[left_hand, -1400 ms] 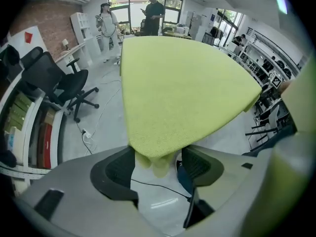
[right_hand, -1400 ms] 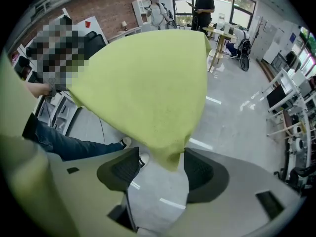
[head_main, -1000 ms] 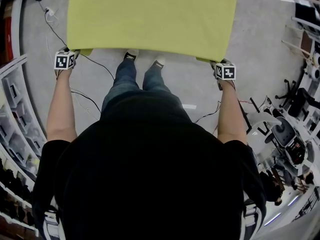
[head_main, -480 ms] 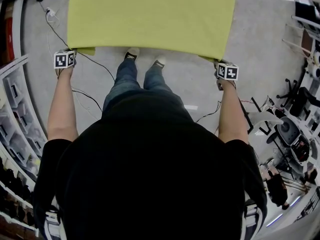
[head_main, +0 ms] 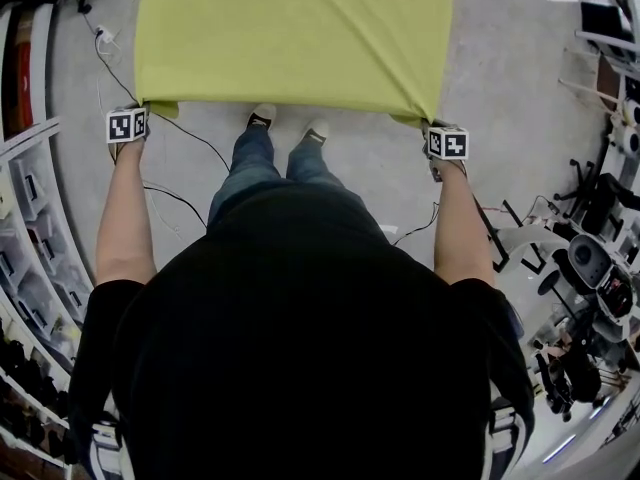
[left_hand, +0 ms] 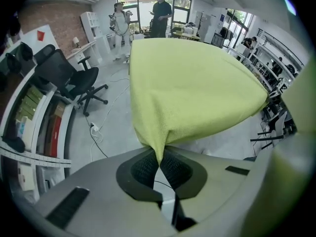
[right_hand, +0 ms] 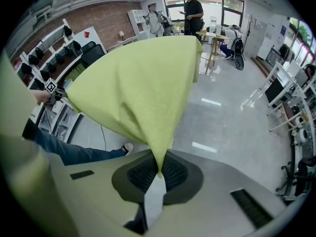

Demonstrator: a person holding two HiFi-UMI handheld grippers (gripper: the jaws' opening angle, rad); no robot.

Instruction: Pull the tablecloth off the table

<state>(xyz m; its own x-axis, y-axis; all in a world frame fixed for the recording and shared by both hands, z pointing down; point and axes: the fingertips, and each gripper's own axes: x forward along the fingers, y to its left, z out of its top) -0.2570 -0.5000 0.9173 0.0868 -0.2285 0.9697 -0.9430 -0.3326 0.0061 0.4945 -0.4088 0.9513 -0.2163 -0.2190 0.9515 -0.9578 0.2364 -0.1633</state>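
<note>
Tablecloth [head_main: 300, 38], lime green, lies spread over the counter, which it hides entirely, and its two near corners are drawn up into points. The left hand-held gripper [left_hand: 159, 158] is clamped on the near left corner and the right hand-held gripper [right_hand: 159, 174] on the near right one. Each has only a narrow tip of fabric between its ribbed pads. That slim bite is the likely weak spot: a sharp tug could slip a corner free. If one side lets go or lags, the cloth would skew and drag off lopsided. A black cable [head_main: 185, 133] trails on the floor near the person's shoes [head_main: 262, 116], a snag risk on stepping back. A second ago the corners hung loose beside the grippers; the jaws have just closed on them.
</note>
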